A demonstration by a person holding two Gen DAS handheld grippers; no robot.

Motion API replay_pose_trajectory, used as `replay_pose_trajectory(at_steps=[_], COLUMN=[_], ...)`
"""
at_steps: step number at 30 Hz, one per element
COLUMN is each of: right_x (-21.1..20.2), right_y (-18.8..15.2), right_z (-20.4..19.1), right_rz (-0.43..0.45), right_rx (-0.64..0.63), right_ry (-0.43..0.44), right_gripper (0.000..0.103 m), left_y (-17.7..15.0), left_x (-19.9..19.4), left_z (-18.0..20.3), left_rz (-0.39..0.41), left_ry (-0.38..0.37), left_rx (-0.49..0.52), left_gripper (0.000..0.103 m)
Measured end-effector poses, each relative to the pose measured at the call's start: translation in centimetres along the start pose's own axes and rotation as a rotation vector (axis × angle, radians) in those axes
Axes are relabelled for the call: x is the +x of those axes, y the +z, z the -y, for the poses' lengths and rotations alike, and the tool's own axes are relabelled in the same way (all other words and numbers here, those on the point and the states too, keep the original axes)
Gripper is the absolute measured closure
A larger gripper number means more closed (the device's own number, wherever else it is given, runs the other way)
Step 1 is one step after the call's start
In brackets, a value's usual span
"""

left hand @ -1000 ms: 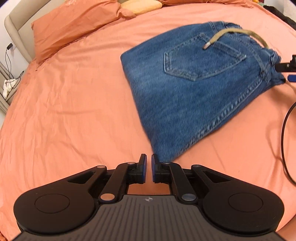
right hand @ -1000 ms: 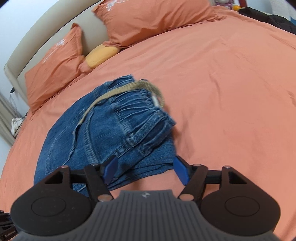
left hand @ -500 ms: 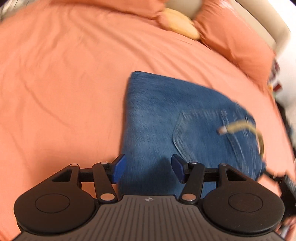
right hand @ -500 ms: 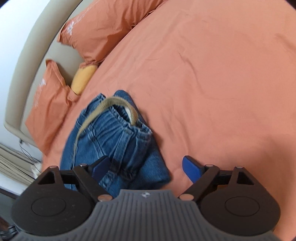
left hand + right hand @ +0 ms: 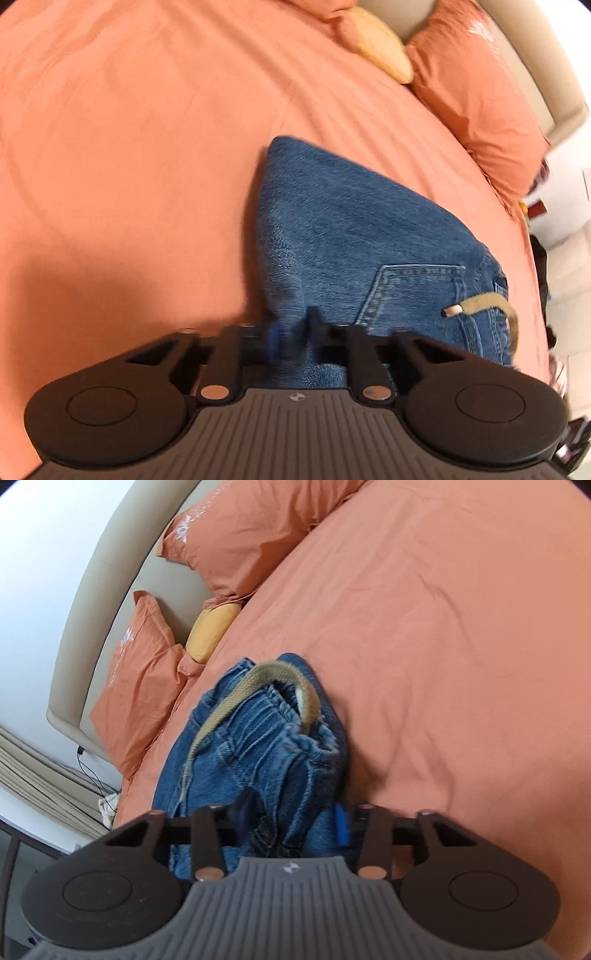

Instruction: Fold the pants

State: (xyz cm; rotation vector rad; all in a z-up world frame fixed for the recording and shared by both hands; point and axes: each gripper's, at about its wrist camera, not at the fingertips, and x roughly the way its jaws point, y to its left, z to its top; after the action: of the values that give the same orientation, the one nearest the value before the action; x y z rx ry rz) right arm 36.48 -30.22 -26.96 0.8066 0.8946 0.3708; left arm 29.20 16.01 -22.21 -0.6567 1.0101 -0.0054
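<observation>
1. bed surface: an orange sheet (image 5: 147, 155) is spread over the whole bed, lightly creased; it fills most of both views.
2. pillows: 2 orange pillows (image 5: 255, 531) are propped against a beige padded headboard (image 5: 99, 602); a pale floral print is seen on each. a small yellow cushion (image 5: 212, 631) is wedged between them.
3. room: a white wall is seen behind the headboard; a black cable (image 5: 90, 771) hangs beside the bed's edge, with slatted blinds below it. the far side of the room in the left view is too blurred to be made out.
4. pants (image 5: 351, 236): blue denim, folded into a compact bundle, laid on the sheet toward the headboard end; a back pocket faces up, and a khaki drawstring (image 5: 484, 304) with a metal tip lies over the waistband.
5. left gripper (image 5: 291, 338): jaws closing, drawn narrow, denim at the folded edge pinched between them.
6. right gripper (image 5: 291, 821): jaws closing, the gathered waistband end lying between them and pressed by the blue pads.
7. writing: a small emblem is seen on each gripper body; no legible text.
</observation>
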Motion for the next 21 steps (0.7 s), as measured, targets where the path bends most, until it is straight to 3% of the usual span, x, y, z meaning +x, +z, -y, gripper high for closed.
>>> replay_pose_trajectory(at_steps=[8,14,21], right_x=[-2.0,0.0,3.7], right_y=[-0.7,-4.8,-11.8], right_z=[-6.4,-13.3,-20.8], right_rz=[-0.004,-0.077,-0.194], right_rx=[-0.083,-0.173,-0.240], right_ry=[0.008,0.050,0.107], right_gripper=[0.078,0.079,0.079], left_y=[2.2,4.8,6.1], left_x=[-5.2,-10.5,-16.0], left_z=[1.5,-3.1,-9.8], left_rz=[0.059,0.088,0.096], left_ry=[0.016,0.097,0.221], left_rx=[0.195,0.230,0.247], left_gripper=[0.097,0.097,0.097])
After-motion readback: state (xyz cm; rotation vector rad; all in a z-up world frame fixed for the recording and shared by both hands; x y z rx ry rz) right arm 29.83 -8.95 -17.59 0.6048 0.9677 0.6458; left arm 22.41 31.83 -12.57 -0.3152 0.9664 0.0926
